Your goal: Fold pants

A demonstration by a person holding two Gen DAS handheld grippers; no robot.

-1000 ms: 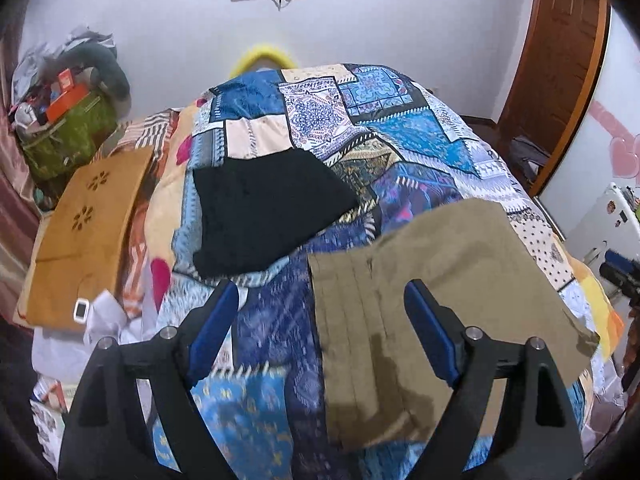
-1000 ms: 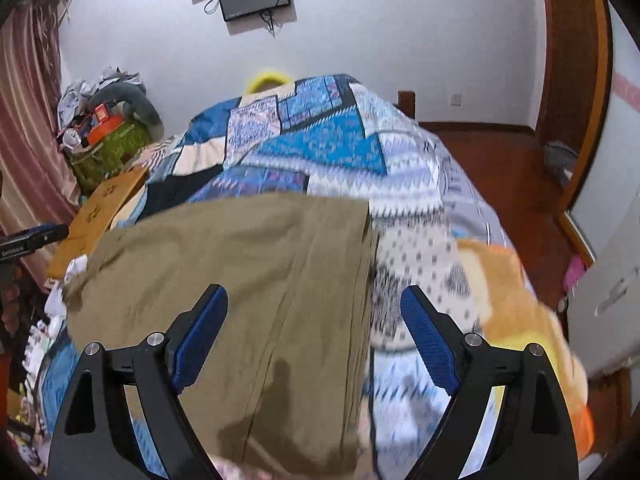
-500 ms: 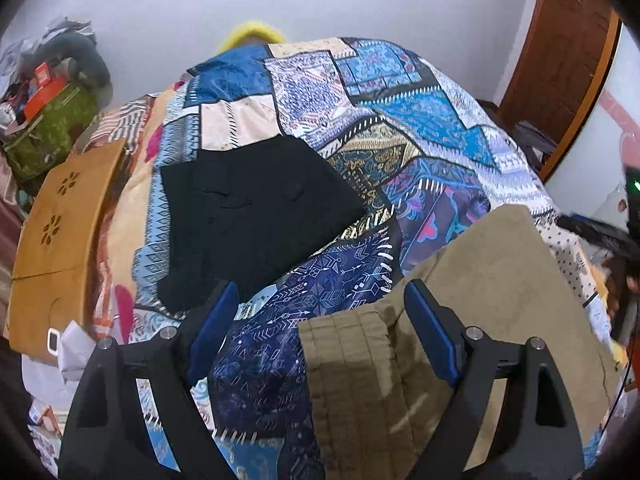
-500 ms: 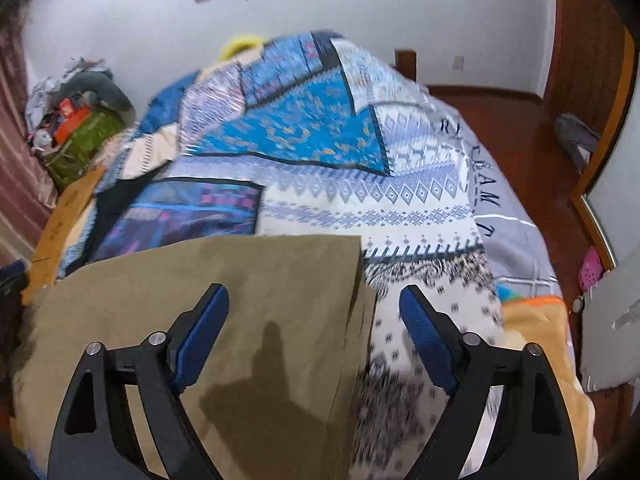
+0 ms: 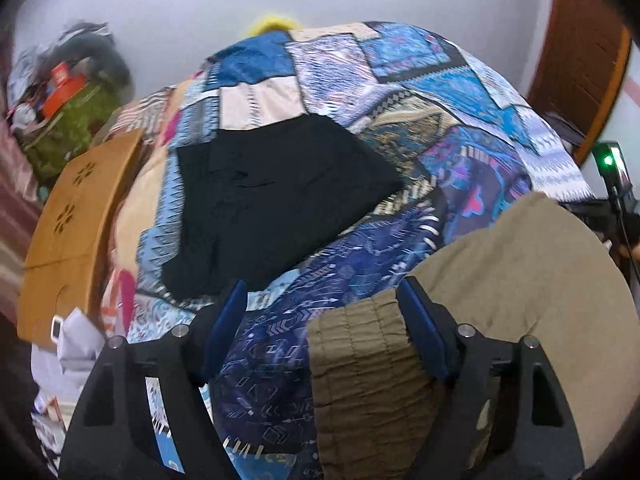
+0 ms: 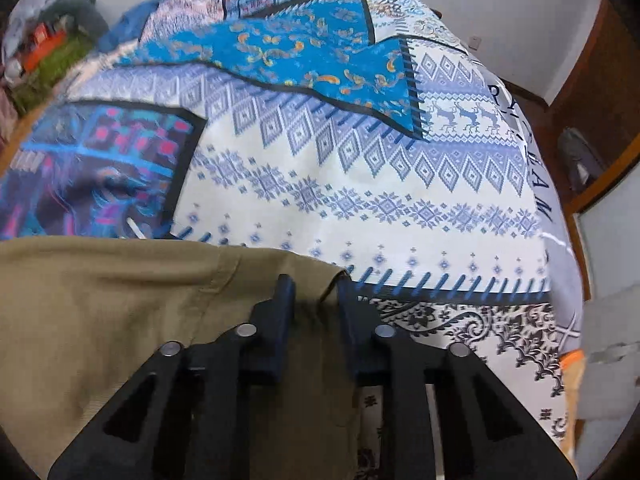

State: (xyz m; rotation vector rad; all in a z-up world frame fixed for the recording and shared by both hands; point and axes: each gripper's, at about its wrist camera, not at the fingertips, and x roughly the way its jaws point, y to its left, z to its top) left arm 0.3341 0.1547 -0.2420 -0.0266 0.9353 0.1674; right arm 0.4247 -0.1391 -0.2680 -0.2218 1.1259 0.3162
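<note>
Right gripper (image 6: pixel 314 300) pinched the khaki cotton pants' (image 6: pixel 100 320) corner, left gripper (image 5: pixel 320 320) gaped wide over the elastic waistband (image 5: pixel 352 360); next fold looked barely started on the patchwork bedspread (image 6: pixel 360 180).

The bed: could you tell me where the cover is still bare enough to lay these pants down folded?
The bedspread is bare beyond the khaki pants toward the far wall, and in a narrow strip between them and the black garment. The left edge is crowded by a cardboard box and piled clutter.
</note>
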